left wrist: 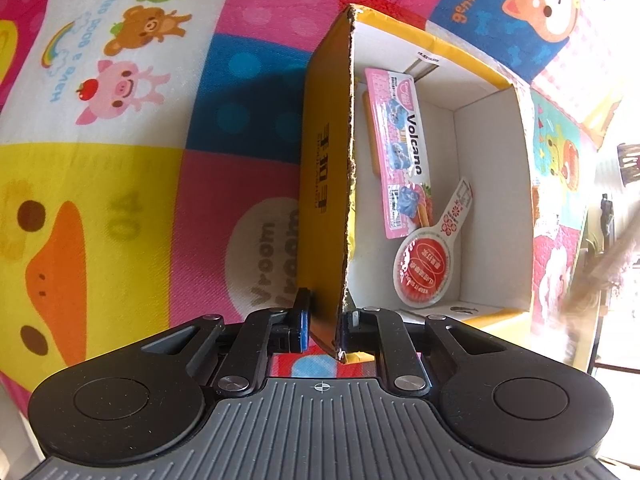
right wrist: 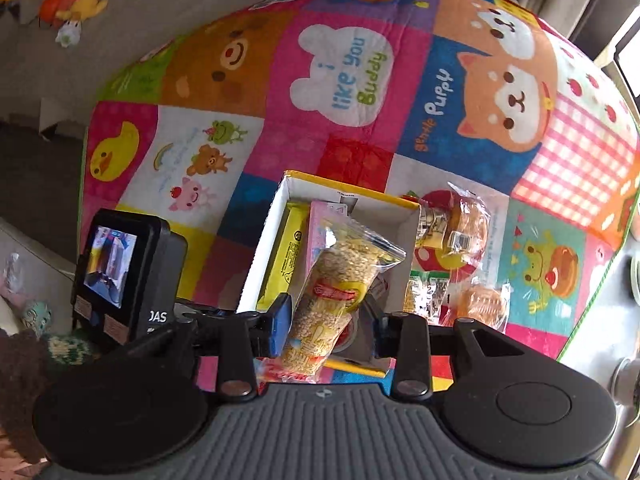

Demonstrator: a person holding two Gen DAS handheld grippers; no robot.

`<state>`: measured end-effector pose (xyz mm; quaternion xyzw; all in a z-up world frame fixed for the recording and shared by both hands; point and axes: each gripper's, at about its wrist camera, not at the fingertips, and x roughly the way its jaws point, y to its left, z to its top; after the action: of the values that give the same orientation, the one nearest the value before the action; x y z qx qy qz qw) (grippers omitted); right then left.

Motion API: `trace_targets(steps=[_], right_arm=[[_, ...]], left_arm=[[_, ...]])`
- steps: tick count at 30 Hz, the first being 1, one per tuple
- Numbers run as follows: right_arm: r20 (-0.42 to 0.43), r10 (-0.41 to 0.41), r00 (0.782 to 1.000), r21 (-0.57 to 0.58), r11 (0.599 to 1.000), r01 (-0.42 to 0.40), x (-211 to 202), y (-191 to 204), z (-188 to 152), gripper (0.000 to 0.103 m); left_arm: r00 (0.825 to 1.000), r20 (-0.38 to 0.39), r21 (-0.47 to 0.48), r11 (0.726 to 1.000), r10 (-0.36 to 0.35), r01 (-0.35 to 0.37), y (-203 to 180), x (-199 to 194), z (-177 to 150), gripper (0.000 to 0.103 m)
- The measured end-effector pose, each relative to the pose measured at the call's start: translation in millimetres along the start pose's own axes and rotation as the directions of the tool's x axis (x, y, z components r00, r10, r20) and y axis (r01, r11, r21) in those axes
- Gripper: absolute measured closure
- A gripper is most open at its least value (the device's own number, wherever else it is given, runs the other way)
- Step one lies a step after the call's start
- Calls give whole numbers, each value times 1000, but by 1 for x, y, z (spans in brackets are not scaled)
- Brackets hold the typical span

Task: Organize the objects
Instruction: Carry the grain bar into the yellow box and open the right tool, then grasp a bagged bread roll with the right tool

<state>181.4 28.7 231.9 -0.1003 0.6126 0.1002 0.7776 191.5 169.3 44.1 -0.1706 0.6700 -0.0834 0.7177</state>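
A yellow cardboard box (left wrist: 492, 184), white inside, stands on the cartoon mat. In it lie a pink "Volcano" packet (left wrist: 404, 148) and a white spoon-shaped pack with a red round label (left wrist: 426, 268). My left gripper (left wrist: 326, 326) points down over the box's near corner and is shut on its left wall (left wrist: 324, 168). One finger is outside the wall and one inside. In the right wrist view, my right gripper (right wrist: 328, 322) is shut on a clear zip bag of pale grains (right wrist: 344, 272). The bag hangs above the open box (right wrist: 264, 240), which also holds a yellow packet (right wrist: 284, 260).
Wrapped orange buns (right wrist: 468, 224) and small snack packets (right wrist: 426, 294) lie on the mat (right wrist: 340, 72) right of the box. The left gripper's camera body (right wrist: 120, 272) sits just left of the box. Plush toys (right wrist: 76, 4) rest on grey bedding beyond the mat.
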Motion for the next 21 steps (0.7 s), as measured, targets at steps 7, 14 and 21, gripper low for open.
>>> trace_targets(steps=[7,14,21], right_arm=[[94,91,991,44,994,-96,-14,-15,24,51],[120,58,991,252,964,-86,-33,-101,-3,46],[17,-24,1000,509,861,12,-16,-220,-70,46]], left_arm=[[1000,2,-54,998,-19,19,9,0,-3,86],[999,2,-92,995,32,-32,1,2,-5,86],[988,-11,-88,984,153,-153,-20,15,-2,90]])
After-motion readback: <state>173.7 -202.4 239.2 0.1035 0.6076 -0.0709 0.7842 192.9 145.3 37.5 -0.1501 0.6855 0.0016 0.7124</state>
